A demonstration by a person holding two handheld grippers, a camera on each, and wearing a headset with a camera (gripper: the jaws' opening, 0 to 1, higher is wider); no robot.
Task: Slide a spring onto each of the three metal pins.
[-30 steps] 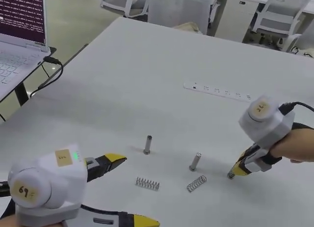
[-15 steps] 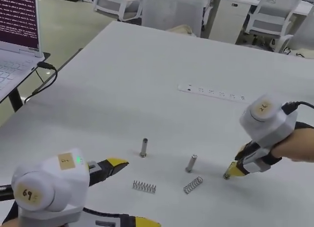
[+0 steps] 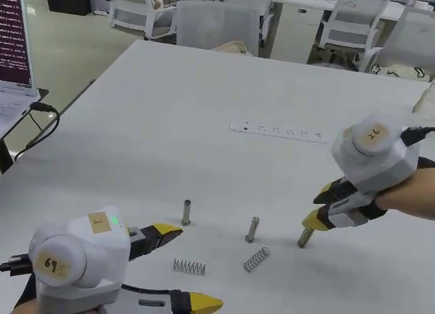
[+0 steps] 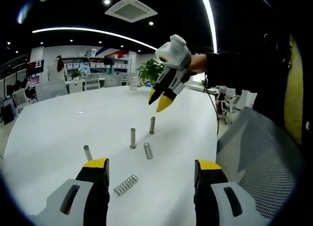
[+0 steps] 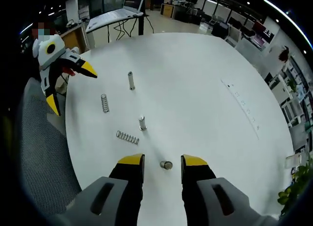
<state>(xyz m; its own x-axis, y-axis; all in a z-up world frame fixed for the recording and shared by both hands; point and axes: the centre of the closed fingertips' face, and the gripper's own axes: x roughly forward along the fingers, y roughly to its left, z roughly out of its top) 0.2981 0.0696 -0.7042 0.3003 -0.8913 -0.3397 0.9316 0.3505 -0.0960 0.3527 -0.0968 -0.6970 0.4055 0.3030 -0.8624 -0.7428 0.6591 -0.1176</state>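
Spring (image 3: 306, 237) now sheathes the pin (image 5: 166, 164) nearest the right edge of the desk (image 3: 204, 110); your right gripper (image 3: 318, 206) has lifted off it, jaws apart, empty. Left gripper (image 4: 151, 163) jaws wide, empty. Two bare pins (image 3: 186, 213) and two loose springs (image 3: 189, 266) await.

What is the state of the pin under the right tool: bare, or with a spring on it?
It carries a spring: coils wrap the upright pin below the open right tool.
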